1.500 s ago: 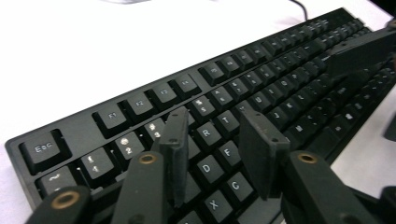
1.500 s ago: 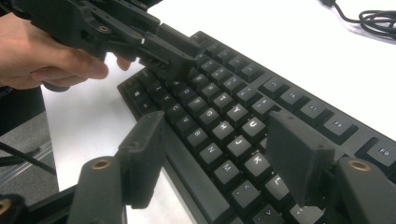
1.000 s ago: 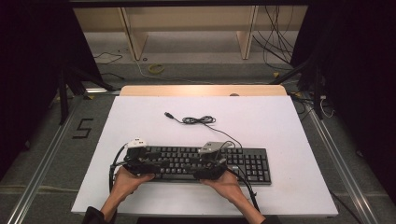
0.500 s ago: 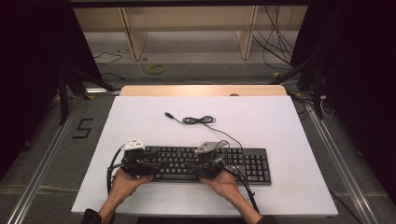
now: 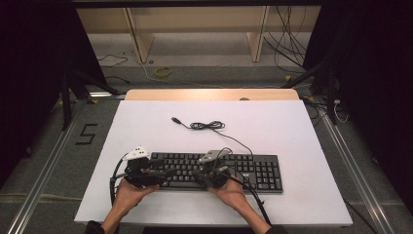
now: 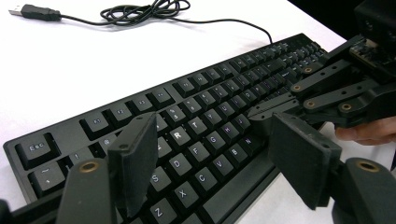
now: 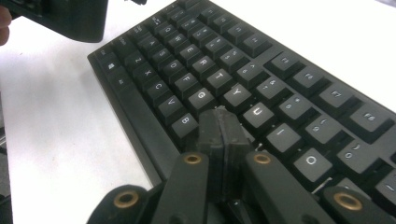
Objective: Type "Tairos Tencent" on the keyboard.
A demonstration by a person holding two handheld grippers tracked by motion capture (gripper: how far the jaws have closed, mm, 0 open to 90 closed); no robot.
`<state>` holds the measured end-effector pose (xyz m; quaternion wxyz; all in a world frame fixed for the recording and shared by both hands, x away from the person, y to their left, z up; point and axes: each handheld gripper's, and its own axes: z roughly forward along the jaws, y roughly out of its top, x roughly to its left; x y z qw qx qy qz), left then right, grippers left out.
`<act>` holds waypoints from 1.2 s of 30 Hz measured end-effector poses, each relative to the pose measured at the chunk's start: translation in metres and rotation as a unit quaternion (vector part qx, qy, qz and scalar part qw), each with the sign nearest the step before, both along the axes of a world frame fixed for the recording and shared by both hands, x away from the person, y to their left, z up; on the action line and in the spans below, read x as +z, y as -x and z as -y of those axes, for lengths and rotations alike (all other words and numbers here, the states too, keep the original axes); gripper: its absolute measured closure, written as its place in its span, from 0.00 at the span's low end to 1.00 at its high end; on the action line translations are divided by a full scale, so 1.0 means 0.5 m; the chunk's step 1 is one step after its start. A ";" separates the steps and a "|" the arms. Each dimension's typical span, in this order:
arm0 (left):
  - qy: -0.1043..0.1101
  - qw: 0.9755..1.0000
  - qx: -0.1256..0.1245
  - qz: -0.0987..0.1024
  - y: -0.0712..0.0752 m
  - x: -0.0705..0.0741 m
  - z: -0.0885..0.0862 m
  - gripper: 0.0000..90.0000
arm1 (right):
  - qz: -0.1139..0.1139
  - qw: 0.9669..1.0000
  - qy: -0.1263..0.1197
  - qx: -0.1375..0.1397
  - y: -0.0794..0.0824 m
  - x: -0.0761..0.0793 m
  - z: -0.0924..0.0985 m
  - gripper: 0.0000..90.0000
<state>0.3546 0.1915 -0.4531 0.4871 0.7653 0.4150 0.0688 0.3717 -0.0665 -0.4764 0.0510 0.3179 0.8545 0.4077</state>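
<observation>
A black keyboard (image 5: 243, 170) lies flat near the front edge of the white table, and its coiled USB cable (image 5: 207, 126) trails off behind it. My left gripper (image 5: 160, 173) hovers open over the keyboard's left letter keys (image 6: 187, 140). Its jaws have just been opening and hold nothing. My right gripper (image 5: 196, 174) points left toward it. Its jaws have just been closing and are shut with nothing between them. In the right gripper view the right gripper (image 7: 223, 126) has its tip just above the keys near H and J. The left gripper view shows the right gripper (image 6: 261, 116) close to my own right pad.
The white table (image 5: 292, 131) has bare room behind and to the right of the keyboard. The loose USB plug (image 5: 175, 119) lies at mid-table. A wooden strip (image 5: 209, 94) borders the far edge. Beyond it are floor cables and shelf legs.
Both hands have drifted slightly left along the keyboard. The keyboard and cable lie as before.
</observation>
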 end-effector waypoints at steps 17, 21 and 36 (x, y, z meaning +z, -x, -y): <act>0.002 1.000 0.000 0.001 0.006 -0.005 -0.004 0.35 | -0.006 1.000 0.011 0.001 0.001 -0.013 -0.014 1.00; -0.002 1.000 0.000 -0.001 0.004 -0.008 -0.004 0.36 | -0.009 1.000 0.003 -0.001 0.000 -0.009 -0.011 1.00; -0.012 1.000 -0.004 -0.007 0.002 -0.016 0.001 0.46 | -0.003 0.999 -0.051 -0.015 0.001 0.028 0.035 0.76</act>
